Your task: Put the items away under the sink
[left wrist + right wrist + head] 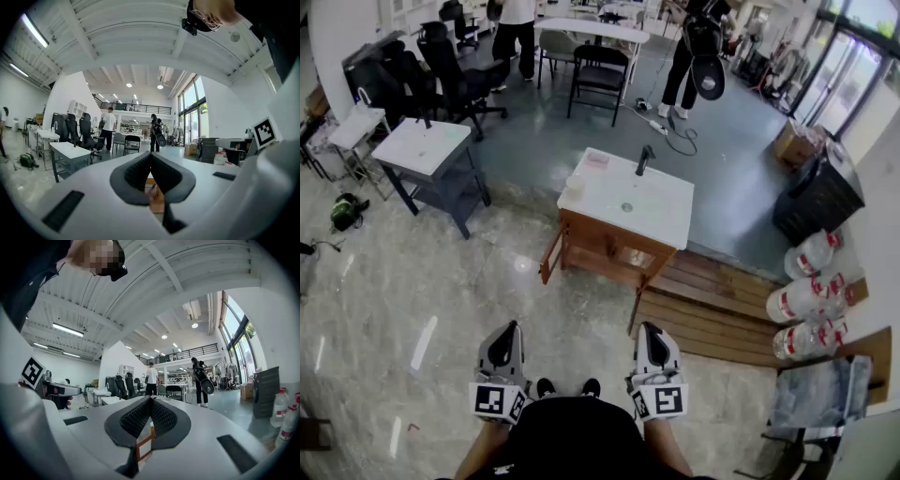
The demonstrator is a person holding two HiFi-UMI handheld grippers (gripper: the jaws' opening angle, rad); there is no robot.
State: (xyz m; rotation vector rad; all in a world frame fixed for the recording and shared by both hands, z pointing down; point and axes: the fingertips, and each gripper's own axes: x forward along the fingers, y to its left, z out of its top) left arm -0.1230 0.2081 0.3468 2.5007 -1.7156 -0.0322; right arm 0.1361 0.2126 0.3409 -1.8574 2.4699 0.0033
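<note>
Sink cabinet [652, 204] with its black faucet [644, 159] stands well ahead; my left gripper [508, 329] and right gripper [650, 329] (both empty) hold their jaws closed together.

Cabinet [602, 246] interior at frame centre hidden under sink [661, 214]. Pink item [596, 160], white item [574, 187]: too small to identify.
</note>
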